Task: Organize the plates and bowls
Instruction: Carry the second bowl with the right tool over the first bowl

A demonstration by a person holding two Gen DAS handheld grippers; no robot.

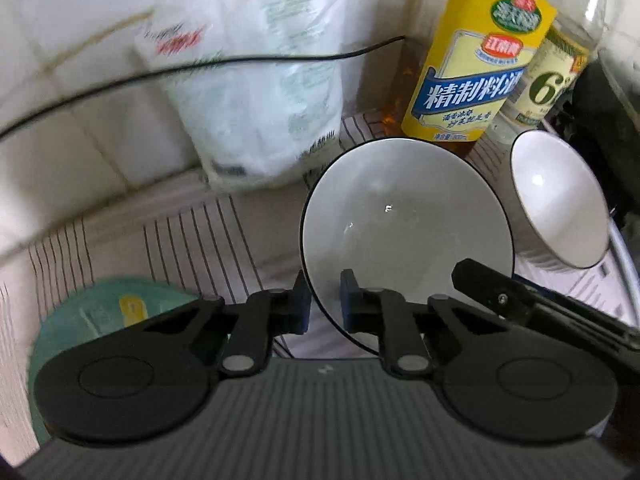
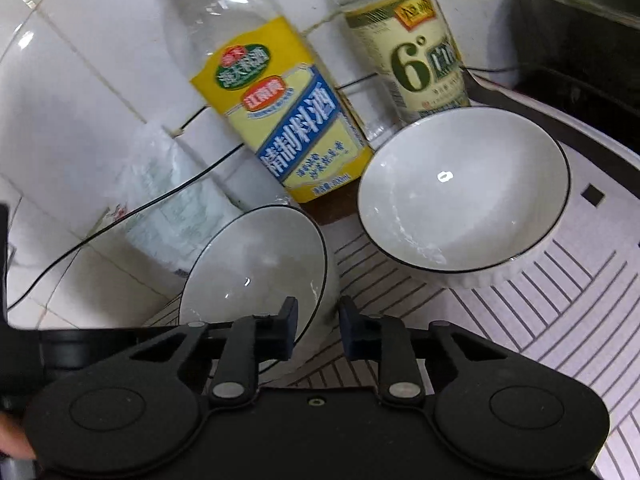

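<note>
Left wrist view, left gripper clamping near bowl rim, bowl tilted, mouth facing camera

Both bowls are white inside with a thin black line round the rim: the near bowl looks greyish in shadow, and the far bowl is brighter and has a ribbed white outside. They sit on a pale cloth patterned with thin dark stripes, against a wall of white tiles with yellowish grout, crossed by a black cable. The clear bottle carries a yellow label with a blue band and white characters, the second bottle a cream label with a dark green "6"; the bag is white with faint green and red print, a teal lid bears a yellow mark, and the black fingers have blue pads.
</note>
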